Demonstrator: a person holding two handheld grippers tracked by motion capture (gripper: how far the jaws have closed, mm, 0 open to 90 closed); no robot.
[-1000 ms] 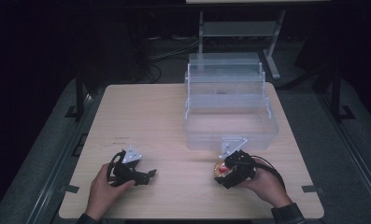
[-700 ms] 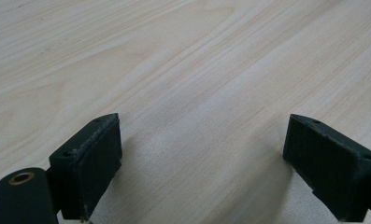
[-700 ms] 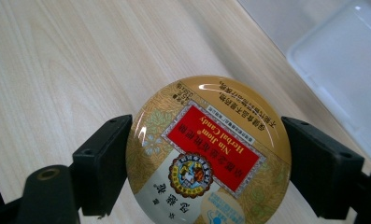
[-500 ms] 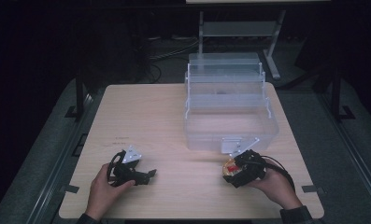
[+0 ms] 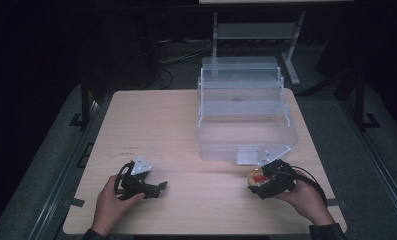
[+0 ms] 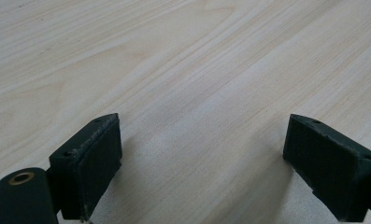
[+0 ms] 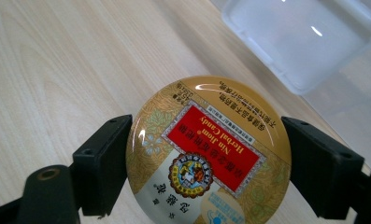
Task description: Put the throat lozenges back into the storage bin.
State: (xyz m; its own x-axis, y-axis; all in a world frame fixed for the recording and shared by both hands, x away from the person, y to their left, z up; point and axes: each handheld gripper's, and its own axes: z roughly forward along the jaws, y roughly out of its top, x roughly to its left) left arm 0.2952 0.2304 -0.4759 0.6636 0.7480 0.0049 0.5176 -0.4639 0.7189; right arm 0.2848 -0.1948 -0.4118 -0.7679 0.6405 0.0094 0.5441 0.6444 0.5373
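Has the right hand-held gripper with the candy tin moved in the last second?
Yes. The right hand-held gripper, shut on the candy tin, has shifted rightward along the table's near edge, from under the clear bin's front middle toward its right corner.

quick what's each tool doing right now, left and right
Left tool: open, nothing between its jaws, resting low on the table.
Right tool: closed on the round candy tin.

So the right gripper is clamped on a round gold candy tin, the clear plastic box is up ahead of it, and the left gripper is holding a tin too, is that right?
Not quite. The left gripper holds nothing: the left gripper view shows its jaws wide apart over bare table. The rest stands: the right gripper is clamped on the round gold candy tin, with the clear plastic box ahead of it.
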